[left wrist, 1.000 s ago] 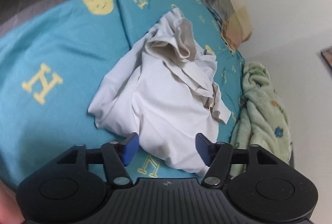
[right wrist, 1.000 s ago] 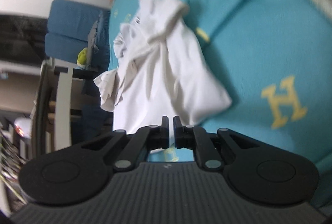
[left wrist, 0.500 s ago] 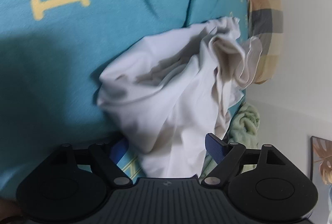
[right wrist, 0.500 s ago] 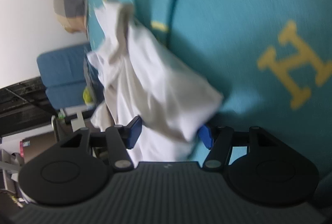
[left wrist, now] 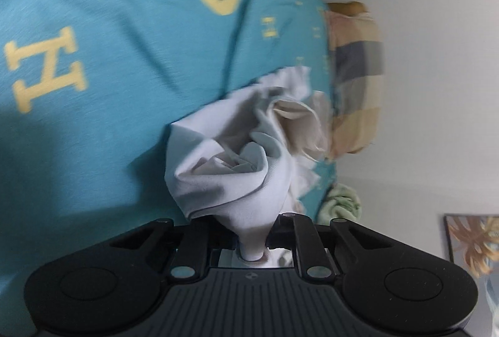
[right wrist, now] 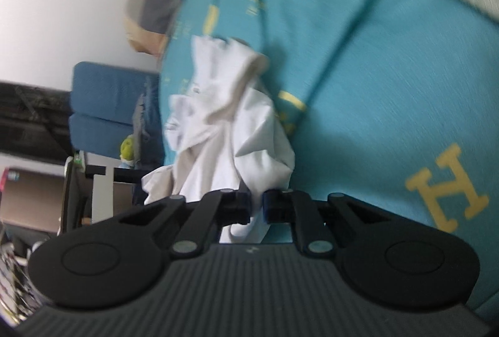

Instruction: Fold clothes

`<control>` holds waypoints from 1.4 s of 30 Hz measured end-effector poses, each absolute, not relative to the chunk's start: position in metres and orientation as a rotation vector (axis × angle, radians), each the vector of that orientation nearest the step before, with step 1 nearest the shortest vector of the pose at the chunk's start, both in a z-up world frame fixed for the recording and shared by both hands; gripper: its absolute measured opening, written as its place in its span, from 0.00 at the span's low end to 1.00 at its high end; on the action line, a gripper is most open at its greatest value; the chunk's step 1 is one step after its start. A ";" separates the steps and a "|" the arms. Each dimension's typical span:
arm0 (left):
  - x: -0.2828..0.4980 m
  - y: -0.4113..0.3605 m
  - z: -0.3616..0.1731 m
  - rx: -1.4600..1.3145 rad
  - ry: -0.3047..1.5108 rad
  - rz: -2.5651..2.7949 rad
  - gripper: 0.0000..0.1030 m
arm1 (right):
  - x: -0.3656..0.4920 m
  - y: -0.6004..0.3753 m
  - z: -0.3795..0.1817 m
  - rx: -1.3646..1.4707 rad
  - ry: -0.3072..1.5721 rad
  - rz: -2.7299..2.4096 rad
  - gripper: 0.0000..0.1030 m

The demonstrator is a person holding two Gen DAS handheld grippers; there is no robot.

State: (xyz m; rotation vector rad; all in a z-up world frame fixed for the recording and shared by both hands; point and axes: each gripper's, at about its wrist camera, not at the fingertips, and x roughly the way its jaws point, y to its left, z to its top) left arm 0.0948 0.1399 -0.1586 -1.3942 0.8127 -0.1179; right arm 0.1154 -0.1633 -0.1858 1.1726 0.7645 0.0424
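Note:
A crumpled white garment (left wrist: 237, 162) lies bunched on a teal bedspread (left wrist: 103, 134) printed with yellow letters. My left gripper (left wrist: 251, 238) is shut on a gathered fold of the white garment, which is pulled into a cone between its fingers. In the right wrist view the same white garment (right wrist: 224, 131) trails up the teal bedspread (right wrist: 389, 81). My right gripper (right wrist: 256, 207) is shut on another edge of it, cloth showing between and below the fingers.
A checked pillow (left wrist: 355, 78) lies against the white wall beyond the garment, and a pale green fleece blanket (left wrist: 341, 206) is heaped at the bed's edge. A blue chair (right wrist: 109, 112) and cluttered shelves stand off the bed's side in the right wrist view.
Both grippers were open around the garment half a second ago and have now closed on it. The cloth is drawn into tighter bunches at each gripper.

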 end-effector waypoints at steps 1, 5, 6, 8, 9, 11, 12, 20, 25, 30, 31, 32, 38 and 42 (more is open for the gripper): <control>0.093 0.138 -0.153 -1.383 0.796 -0.142 0.14 | 0.113 -0.163 -0.179 1.155 0.740 0.044 0.09; 0.079 0.135 -0.128 -1.344 0.761 -0.205 0.14 | 0.109 -0.166 -0.150 1.127 0.671 0.056 0.09; 0.074 0.135 -0.121 -1.339 0.754 -0.214 0.14 | 0.105 -0.167 -0.143 1.124 0.657 0.061 0.09; 0.062 0.136 -0.105 -1.332 0.743 -0.227 0.14 | 0.095 -0.166 -0.130 1.123 0.639 0.075 0.09; 0.056 0.136 -0.097 -1.329 0.737 -0.234 0.14 | 0.090 -0.163 -0.124 1.127 0.642 0.082 0.09; 0.039 0.138 -0.085 -1.318 0.746 -0.241 0.14 | 0.076 -0.162 -0.114 1.124 0.650 0.095 0.09; 0.030 0.139 -0.079 -1.312 0.755 -0.243 0.14 | 0.068 -0.162 -0.109 1.121 0.653 0.101 0.09; -0.046 0.148 -0.034 -1.266 0.827 -0.258 0.14 | -0.013 -0.158 -0.079 1.158 0.666 0.075 0.09; -0.053 0.153 -0.032 -1.279 0.848 -0.239 0.15 | -0.005 -0.159 -0.078 1.187 0.668 0.058 0.09; 0.003 0.148 -0.045 -1.335 0.824 -0.207 0.15 | 0.040 -0.163 -0.081 1.199 0.670 0.032 0.09; 0.016 0.147 -0.048 -1.342 0.819 -0.202 0.16 | 0.051 -0.164 -0.083 1.203 0.670 0.027 0.09; 0.030 0.146 -0.050 -1.345 0.814 -0.195 0.16 | 0.063 -0.165 -0.085 1.207 0.671 0.023 0.09; 0.117 0.140 -0.069 -1.342 0.824 -0.158 0.17 | 0.140 -0.172 -0.105 1.220 0.709 -0.012 0.09; 0.166 0.140 -0.094 -1.313 0.858 -0.130 0.17 | 0.184 -0.174 -0.129 1.228 0.757 -0.027 0.09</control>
